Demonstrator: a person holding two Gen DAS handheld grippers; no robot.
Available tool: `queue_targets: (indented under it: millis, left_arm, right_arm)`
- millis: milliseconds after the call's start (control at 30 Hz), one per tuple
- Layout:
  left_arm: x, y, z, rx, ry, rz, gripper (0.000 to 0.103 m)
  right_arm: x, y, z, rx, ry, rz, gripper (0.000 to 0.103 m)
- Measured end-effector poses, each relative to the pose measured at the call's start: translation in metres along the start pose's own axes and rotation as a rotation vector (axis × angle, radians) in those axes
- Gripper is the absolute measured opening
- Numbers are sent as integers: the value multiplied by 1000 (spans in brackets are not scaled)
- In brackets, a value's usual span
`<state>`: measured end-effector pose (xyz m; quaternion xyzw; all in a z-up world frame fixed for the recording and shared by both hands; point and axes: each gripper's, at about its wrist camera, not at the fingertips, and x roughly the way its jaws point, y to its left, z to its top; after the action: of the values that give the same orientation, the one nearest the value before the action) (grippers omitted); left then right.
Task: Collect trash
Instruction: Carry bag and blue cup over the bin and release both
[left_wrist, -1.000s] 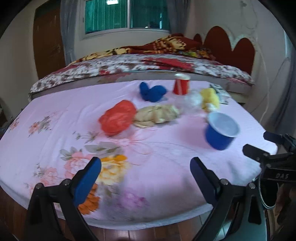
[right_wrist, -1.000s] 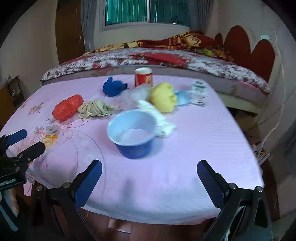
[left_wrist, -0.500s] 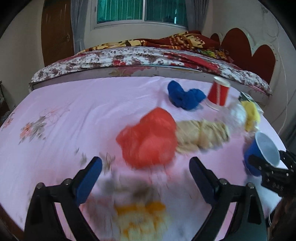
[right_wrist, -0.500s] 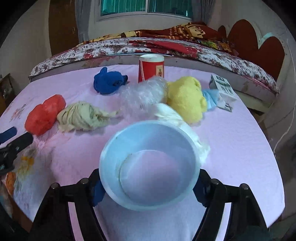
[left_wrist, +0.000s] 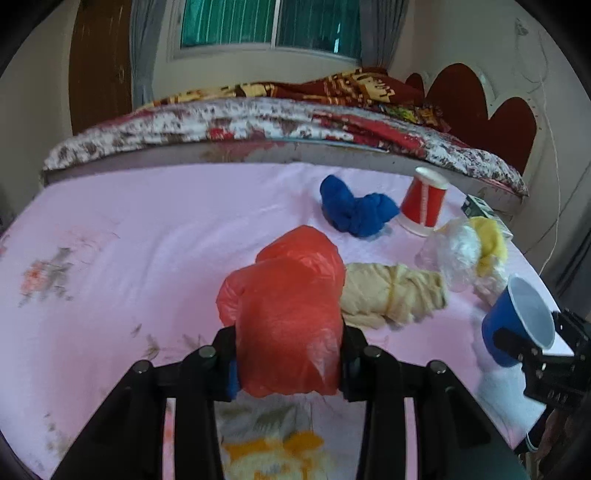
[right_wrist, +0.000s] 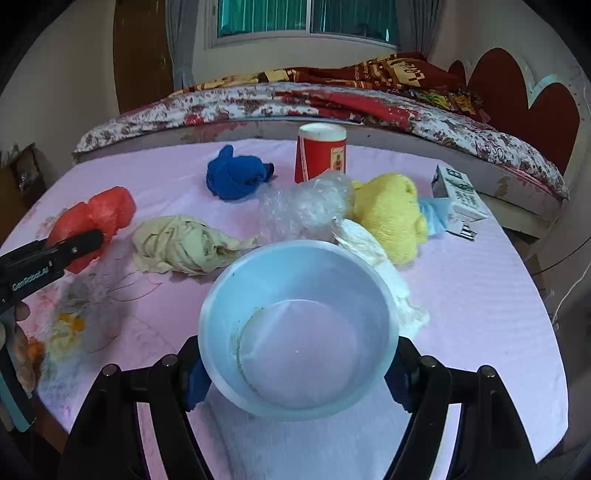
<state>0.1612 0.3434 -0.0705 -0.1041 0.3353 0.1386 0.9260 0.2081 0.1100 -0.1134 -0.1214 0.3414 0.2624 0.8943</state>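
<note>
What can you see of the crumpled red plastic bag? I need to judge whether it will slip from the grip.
The crumpled red plastic bag is thin, glossy, wrinkled film, bunched into a soft lump with a smaller lobe at its far end. The left gripper is shut on its near end, one finger on each side. It lies low over the pink flowered tablecloth; whether it still touches the cloth cannot be told. Its right side sits against the crumpled beige rag. Nothing spills from it.

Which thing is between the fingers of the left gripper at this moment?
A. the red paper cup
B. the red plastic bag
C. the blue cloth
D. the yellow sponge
B: the left gripper has its fingers pressed on both sides of the red plastic bag.
</note>
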Motion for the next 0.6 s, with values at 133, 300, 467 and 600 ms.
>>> queue_targets:
  millis: [133,300,467,600]
  left_arm:
    - [-29,-15,-8,35,-31,4,39]
    - [-54,-51,-19,88,-56,-44,39]
    - [-70,-96,-25,149,-64,-118,39]
    - [-82,-136,-32,209,-74,-175,39]
  right_arm:
    - [-24,-5,-9,-2,-20,7,78]
    - [-62,-21,-21,10,-59,9,77]
    - [-106,-47,-35,14,-95,-30,77]
    - [-143,-78,-54,17,-114,-73,78]
